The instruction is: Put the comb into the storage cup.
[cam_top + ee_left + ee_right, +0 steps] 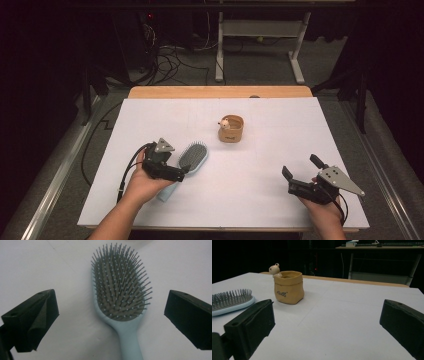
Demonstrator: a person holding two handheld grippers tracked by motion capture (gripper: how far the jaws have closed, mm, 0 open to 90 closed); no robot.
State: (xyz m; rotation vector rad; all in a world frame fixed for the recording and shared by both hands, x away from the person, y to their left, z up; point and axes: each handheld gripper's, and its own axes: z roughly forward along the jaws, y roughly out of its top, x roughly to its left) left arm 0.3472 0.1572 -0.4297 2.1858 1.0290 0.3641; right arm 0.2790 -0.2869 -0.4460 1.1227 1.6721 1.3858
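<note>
Two black tongs sit nearest the camera, one in each of the person's hands at the near edge of the white surface (260, 130). Left tongs (187, 171) hover over the pale blue plastic paddle hairbrush (193, 156) with grey bristles, at about 8 o'clock on the surface. Their jaws are spread wide, one on each side of the brush where the head narrows into the handle, and neither jaw touches it. From the left gripper view the hairbrush (122, 300) lies flat, bristles up, with its head toward 12 o'clock and its handle running down to 6 o'clock between the spread jaws of the left tongs (111, 315).

Right tongs (300, 169) are at about 4 o'clock, well apart from the brush, jaws likewise spread and holding nothing. In the right gripper view they (327, 322) frame bare white surface.

Near the centre, toward 12 o'clock from the brush head, stands a small tan sack-shaped pot (231, 129) with a little pale figure perched on its rim (225, 122). It stands upright, apart from the brush, and in the right gripper view the pot (289, 287) shows dark lettering on its side, with the brush head (232, 301) at 9 o'clock from it.
</note>
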